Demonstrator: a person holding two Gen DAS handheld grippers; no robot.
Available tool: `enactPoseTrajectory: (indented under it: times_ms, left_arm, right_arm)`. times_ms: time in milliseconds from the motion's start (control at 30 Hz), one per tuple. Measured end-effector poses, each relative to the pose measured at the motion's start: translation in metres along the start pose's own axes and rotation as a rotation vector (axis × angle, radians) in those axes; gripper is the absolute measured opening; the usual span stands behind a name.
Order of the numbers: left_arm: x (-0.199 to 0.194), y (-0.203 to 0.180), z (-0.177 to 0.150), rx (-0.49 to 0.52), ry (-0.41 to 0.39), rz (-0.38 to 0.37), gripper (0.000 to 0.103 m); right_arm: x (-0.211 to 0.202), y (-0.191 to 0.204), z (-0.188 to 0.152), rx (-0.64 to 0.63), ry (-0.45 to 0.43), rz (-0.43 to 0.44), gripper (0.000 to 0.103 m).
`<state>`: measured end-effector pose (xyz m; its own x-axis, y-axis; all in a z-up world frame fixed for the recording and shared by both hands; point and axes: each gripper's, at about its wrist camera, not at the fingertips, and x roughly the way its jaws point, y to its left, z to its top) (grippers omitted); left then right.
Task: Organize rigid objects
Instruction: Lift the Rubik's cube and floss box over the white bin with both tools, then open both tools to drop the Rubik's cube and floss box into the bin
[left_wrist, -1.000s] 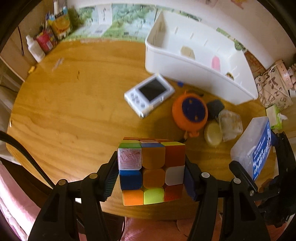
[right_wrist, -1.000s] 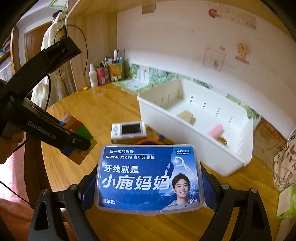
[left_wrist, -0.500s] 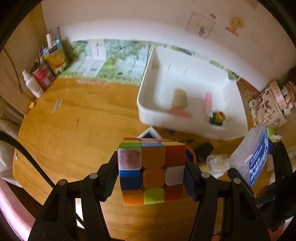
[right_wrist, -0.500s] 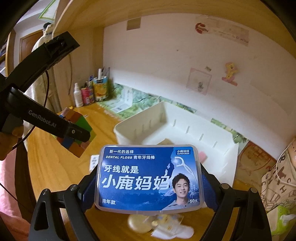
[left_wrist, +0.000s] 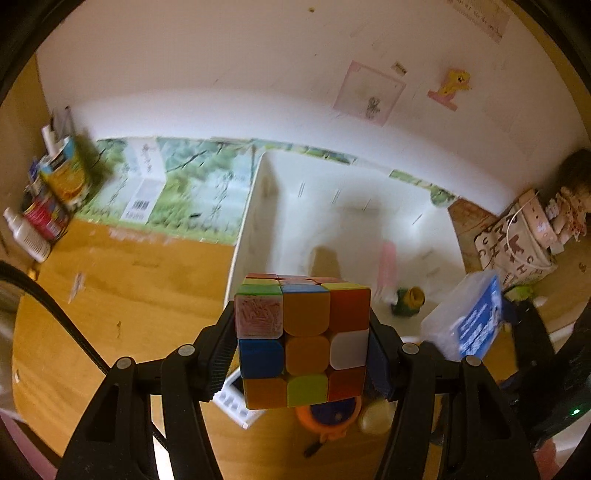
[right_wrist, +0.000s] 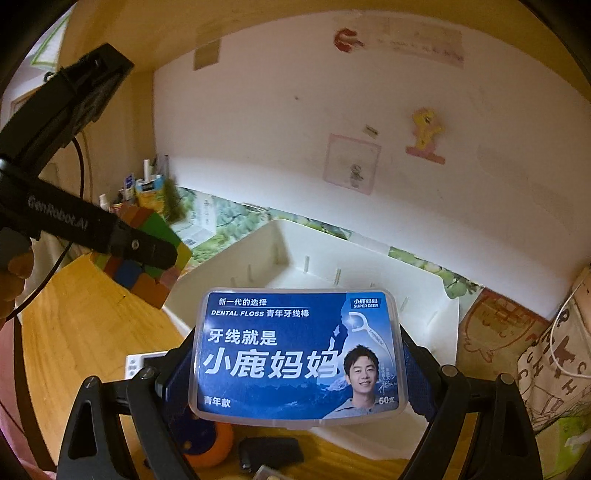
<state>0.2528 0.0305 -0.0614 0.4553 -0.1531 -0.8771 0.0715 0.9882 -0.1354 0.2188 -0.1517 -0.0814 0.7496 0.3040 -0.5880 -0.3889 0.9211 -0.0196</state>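
My left gripper (left_wrist: 302, 343) is shut on a multicoloured puzzle cube (left_wrist: 303, 339) and holds it in the air over the near edge of a white bin (left_wrist: 255, 221). The cube also shows in the right wrist view (right_wrist: 144, 254), left of the bin (right_wrist: 436, 332). My right gripper (right_wrist: 295, 362) is shut on a blue-labelled dental floss box (right_wrist: 295, 354), raised in front of the bin. The box also shows in the left wrist view (left_wrist: 469, 321). Inside the bin lie a pink item (left_wrist: 388, 262) and a small green-yellow item (left_wrist: 408, 301).
On the wooden table (left_wrist: 110, 295) below sit a white handheld game (left_wrist: 232, 398), an orange round toy (left_wrist: 328, 417), a pale round item (left_wrist: 373, 417) and a black item (right_wrist: 269, 450). Bottles and cartons (left_wrist: 48, 199) stand far left. A patterned bag (left_wrist: 517, 243) is at right.
Both grippers have risen and moved forward toward the bin with their loads. The bin now fills more of both views, and the table items have dropped to the bottom edge.
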Motion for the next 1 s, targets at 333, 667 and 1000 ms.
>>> enactPoseTrajectory:
  times_ms: [333, 667, 1000]
  left_arm:
    - [0.031, -0.006, 0.025, 0.009, -0.092, -0.096, 0.065]
    - [0.059, -0.016, 0.031, 0.035, -0.150, -0.134, 0.065]
    - [0.059, -0.020, 0.030, 0.042, -0.170, -0.115, 0.085]
  right_arm:
    - [0.035, -0.021, -0.015, 0.081, 0.029, -0.003, 0.092]
    - [0.056, -0.033, -0.028, 0.136, 0.074, 0.006, 0.092]
    - [0.059, -0.033, -0.030, 0.148, 0.100, -0.004, 0.099]
